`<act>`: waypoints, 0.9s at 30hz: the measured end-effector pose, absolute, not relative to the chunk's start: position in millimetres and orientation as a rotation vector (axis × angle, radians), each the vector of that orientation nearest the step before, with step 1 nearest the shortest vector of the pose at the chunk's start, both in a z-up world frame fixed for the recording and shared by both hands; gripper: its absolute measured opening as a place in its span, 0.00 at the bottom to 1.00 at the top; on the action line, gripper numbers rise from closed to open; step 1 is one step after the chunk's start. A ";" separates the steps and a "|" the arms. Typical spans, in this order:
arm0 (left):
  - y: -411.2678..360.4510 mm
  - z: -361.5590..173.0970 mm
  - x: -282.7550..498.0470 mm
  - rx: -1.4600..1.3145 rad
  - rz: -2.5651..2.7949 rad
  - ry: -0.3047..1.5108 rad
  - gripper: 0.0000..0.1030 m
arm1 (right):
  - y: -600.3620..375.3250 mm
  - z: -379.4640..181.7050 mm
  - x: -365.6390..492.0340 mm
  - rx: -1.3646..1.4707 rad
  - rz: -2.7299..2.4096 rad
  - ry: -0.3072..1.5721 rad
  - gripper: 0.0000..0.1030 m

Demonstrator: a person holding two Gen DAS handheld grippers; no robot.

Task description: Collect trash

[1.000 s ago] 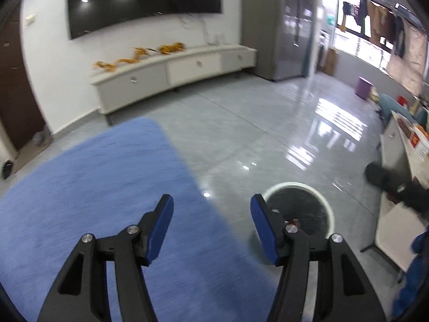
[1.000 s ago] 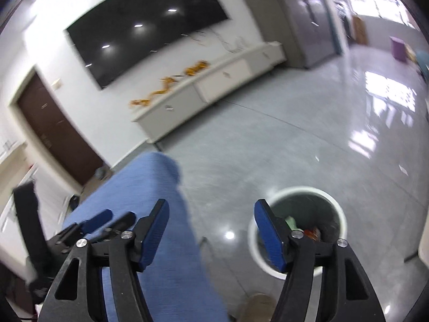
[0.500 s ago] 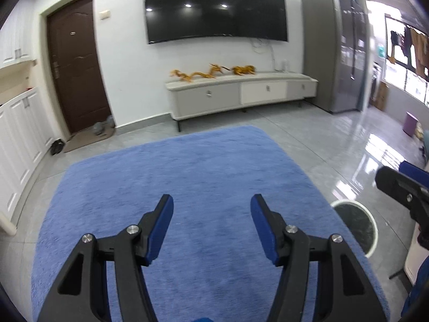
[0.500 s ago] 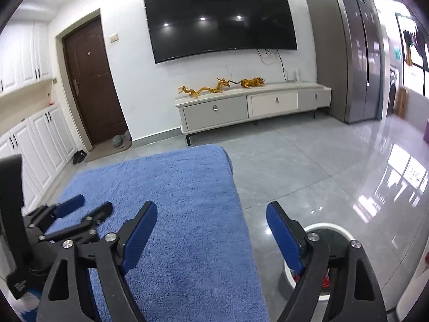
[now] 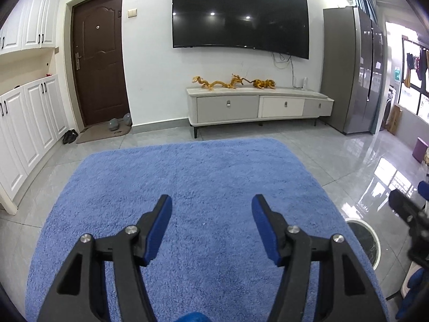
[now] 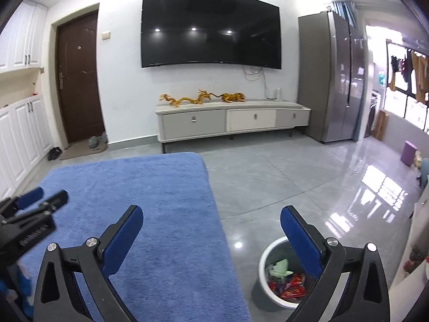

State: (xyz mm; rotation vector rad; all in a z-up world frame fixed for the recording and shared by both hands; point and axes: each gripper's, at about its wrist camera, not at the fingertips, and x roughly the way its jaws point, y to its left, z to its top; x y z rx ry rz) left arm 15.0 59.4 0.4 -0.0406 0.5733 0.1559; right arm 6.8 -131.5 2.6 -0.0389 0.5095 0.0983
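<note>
Both empty-handed here. The left hand-held gripper (image 5: 211,204) hangs over the blue rug (image 5: 187,177), jaws opening with nothing between them. The right hand-held gripper (image 6: 211,221) is just off the rug's right edge, jaws spreading wide and gripping nothing too. The white trash bin (image 6: 264,257) sits on the grey tile floor (image 6: 281,177) right beside the rug, with green and red wrappers (image 6: 288,285) inside.

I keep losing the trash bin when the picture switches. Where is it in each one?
Left wrist view: the trash bin peeks in at the lower right edge, beside the blue rug.
Right wrist view: it sits lower right on the grey floor, partly behind the right gripper, with wrappers inside.
Shared landmark: the TV on the wall.
</note>
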 end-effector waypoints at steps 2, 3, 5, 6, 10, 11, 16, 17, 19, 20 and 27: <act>56.8 2.5 12.0 -0.040 0.150 0.553 0.66 | -136.2 -0.7 7.2 -0.037 0.077 0.513 1.00; 54.1 3.5 11.0 -0.034 0.152 0.542 0.66 | -138.6 -2.3 7.1 -0.035 0.073 0.519 1.00; 47.9 4.6 10.7 -0.019 0.155 0.533 0.66 | -141.2 -4.9 6.3 -0.031 0.054 0.525 1.00; 46.1 4.7 10.9 -0.015 0.153 0.533 0.66 | -143.5 -6.1 6.2 -0.025 0.054 0.527 1.00; 41.5 3.9 11.8 -0.016 0.137 0.544 0.66 | -150.7 -13.1 4.6 -0.019 0.046 0.544 1.00; 40.3 4.1 11.8 -0.016 0.133 0.545 0.66 | -151.9 -13.5 3.8 -0.017 0.042 0.547 1.00; 32.8 1.2 11.1 -0.006 0.120 0.556 0.67 | -156.9 -14.8 0.7 -0.001 0.027 0.550 1.00; 31.3 0.8 9.8 -0.004 0.119 0.555 0.67 | -157.1 -14.0 -0.2 -0.001 0.024 0.550 1.00; 29.0 0.5 8.0 0.000 0.115 0.554 0.67 | -158.4 -14.1 -1.8 0.001 0.023 0.547 1.00; 27.9 0.8 7.7 0.001 0.112 0.553 0.67 | -158.4 -13.4 -2.1 0.000 0.021 0.545 1.00; 23.2 0.0 6.9 0.013 0.102 0.541 0.67 | -160.9 -13.7 -8.0 -0.001 0.006 0.535 1.00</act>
